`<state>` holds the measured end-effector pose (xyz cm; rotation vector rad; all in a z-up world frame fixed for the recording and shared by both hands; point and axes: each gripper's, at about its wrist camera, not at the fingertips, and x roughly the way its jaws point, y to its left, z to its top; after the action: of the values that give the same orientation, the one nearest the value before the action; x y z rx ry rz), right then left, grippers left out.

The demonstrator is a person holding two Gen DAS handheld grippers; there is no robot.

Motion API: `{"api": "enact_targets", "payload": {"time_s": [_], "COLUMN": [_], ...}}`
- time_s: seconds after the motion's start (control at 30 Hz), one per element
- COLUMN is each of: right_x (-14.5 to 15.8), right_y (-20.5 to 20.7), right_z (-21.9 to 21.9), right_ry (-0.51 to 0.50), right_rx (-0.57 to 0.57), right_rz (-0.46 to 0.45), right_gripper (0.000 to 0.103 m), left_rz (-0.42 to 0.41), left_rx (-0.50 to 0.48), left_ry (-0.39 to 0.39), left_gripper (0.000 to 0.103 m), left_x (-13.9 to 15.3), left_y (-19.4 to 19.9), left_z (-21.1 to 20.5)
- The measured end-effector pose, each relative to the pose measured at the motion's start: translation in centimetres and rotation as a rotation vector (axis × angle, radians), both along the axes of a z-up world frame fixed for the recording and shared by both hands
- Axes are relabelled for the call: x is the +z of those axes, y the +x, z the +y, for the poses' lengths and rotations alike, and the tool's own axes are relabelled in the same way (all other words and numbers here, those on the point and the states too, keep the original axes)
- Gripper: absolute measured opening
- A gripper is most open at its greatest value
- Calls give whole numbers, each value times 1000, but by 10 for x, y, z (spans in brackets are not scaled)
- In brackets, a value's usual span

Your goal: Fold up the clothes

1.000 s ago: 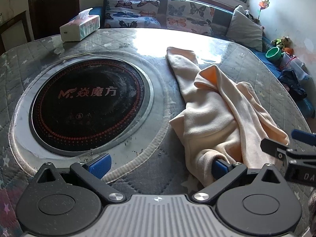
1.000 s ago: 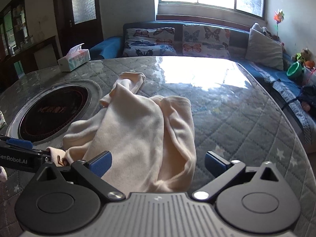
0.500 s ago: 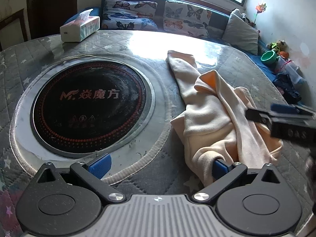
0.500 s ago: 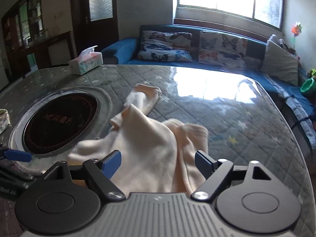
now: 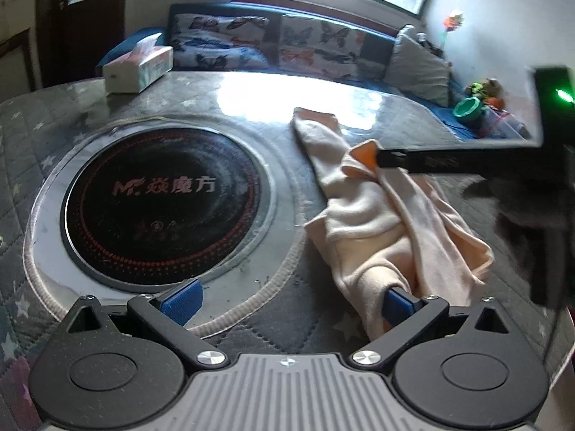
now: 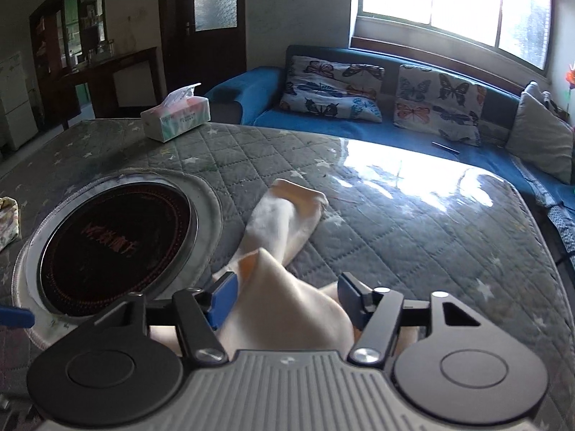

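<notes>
A crumpled cream garment [image 5: 388,222] with an orange inner side lies on the quilted grey table, right of the round cooktop. My left gripper [image 5: 287,296] is open at the garment's near end; its right finger [image 5: 397,303] touches the cloth. My right gripper [image 6: 285,296] is open and hovers over the garment's middle [image 6: 284,309], with cloth between its fingers. A sleeve [image 6: 287,212] stretches away toward the sofa. In the left wrist view the right gripper's finger [image 5: 449,160] reaches over the orange fold [image 5: 363,156].
A black round cooktop [image 5: 161,201] is set into the table on the left. A tissue box [image 5: 138,64] stands at the far left edge. A blue sofa with butterfly cushions [image 6: 359,86] runs behind the table. A small patterned cloth item [image 6: 7,221] lies at the left.
My right gripper has moved forward along the garment from its near end to its middle, and its fingers have narrowed a little. My left gripper has stayed at the near end.
</notes>
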<state>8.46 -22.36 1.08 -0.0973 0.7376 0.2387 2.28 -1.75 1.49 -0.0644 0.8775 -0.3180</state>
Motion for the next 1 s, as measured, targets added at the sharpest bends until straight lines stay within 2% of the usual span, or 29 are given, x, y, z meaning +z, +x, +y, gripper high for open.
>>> {"api": "enact_targets", "payload": {"time_s": [0.1,0.43,0.53,0.7,1.0], "right_x": [-5,-17,-13,-3,22], "right_y": [11,26,22,14,-19], "right_z": [4,0,-6,-18,-56], "right_ry": [2,13,17,25,7], "right_rx": [15,13,3,-15,-88], "right_rz": [16,51,33,-3,-77], "right_gripper": [55,16,10,7,5], "left_rz": [2,8,0,-11,16], "left_rx": [0,11,18,20,10], "left_ry": [6,15,14,-6,-15], "left_gripper": [102,103,103,103,100], "left_x": [0,0,2,6,-4], "left_y": [0,-1,1,4,34], "left_z": [2,14,16,14,-7]}}
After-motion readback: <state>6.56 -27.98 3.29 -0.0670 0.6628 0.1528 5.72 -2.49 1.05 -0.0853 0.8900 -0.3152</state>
